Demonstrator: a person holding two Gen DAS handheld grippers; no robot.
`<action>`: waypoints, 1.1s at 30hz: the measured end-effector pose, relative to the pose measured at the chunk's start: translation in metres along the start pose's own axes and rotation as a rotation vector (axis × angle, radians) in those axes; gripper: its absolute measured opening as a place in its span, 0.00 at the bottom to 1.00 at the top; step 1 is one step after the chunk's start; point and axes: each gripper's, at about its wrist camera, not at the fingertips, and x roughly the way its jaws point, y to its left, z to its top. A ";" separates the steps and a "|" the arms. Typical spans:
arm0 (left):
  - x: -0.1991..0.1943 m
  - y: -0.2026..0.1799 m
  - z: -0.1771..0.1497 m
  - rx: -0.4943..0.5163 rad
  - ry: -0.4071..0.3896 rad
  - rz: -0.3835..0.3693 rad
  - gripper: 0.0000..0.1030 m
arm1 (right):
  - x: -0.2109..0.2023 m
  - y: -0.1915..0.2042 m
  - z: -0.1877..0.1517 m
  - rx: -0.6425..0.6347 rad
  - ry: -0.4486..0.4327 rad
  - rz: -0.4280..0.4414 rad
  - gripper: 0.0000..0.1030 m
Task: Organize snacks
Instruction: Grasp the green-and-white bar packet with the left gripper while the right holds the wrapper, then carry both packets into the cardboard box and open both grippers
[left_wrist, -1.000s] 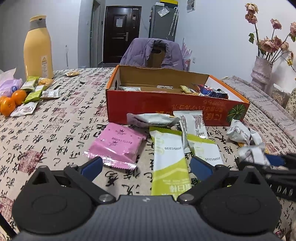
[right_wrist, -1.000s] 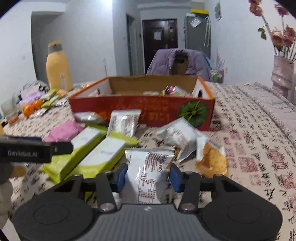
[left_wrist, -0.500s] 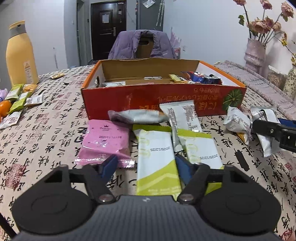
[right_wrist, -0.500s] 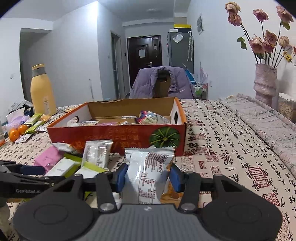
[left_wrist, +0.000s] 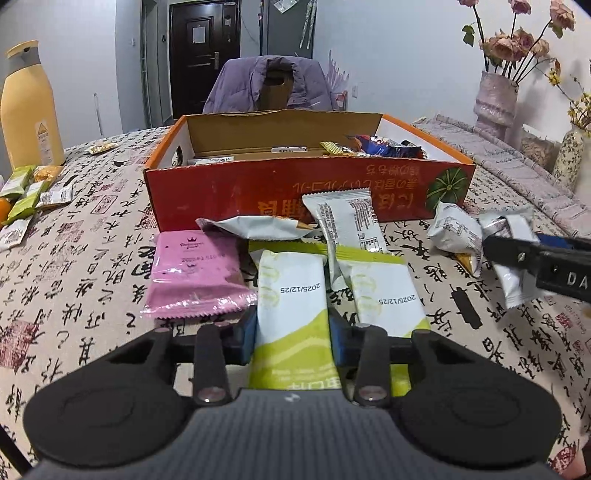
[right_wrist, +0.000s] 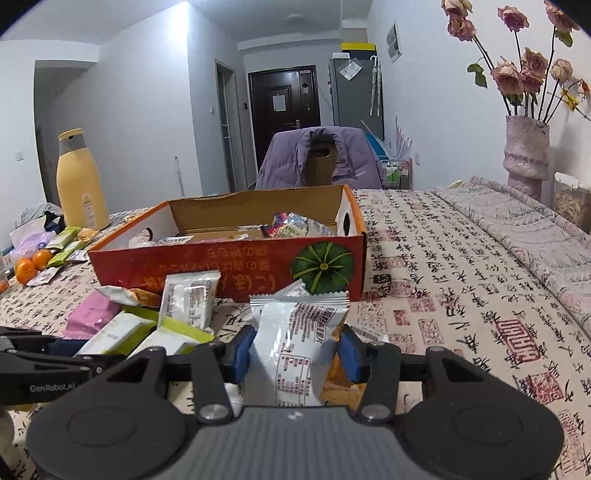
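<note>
My left gripper (left_wrist: 291, 334) is shut on a white-and-green snack packet (left_wrist: 290, 295) that lies on the tablecloth, its blue pads pressing both long sides. A second green packet (left_wrist: 384, 295), a pink packet (left_wrist: 194, 273) and silver packets (left_wrist: 347, 221) lie around it. My right gripper (right_wrist: 295, 350) is shut on a white packet with red print (right_wrist: 295, 339), held above the table. The red cardboard box (right_wrist: 229, 264) stands just beyond, with several snacks inside. In the left wrist view the right gripper (left_wrist: 543, 258) shows at the right edge with its white packet (left_wrist: 515, 258).
A yellow bottle (right_wrist: 79, 184), oranges (right_wrist: 33, 264) and small green packets (left_wrist: 26, 192) sit at the far left. A vase of dried roses (right_wrist: 526, 151) stands at the right. A chair draped with a purple jacket (right_wrist: 321, 158) is behind the box.
My left gripper's jaws have come together from wide open onto the green-and-white packet. My right gripper has risen with its white packet, so the box's inside now shows.
</note>
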 end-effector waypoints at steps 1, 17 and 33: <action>-0.002 0.000 -0.001 -0.003 -0.004 -0.004 0.36 | 0.000 0.002 -0.001 -0.002 0.003 0.004 0.46; -0.048 -0.014 0.016 0.044 -0.186 -0.026 0.36 | -0.013 0.008 0.010 -0.017 -0.059 0.017 0.46; -0.032 0.007 0.075 -0.026 -0.281 0.035 0.36 | 0.025 0.019 0.068 -0.041 -0.153 0.041 0.46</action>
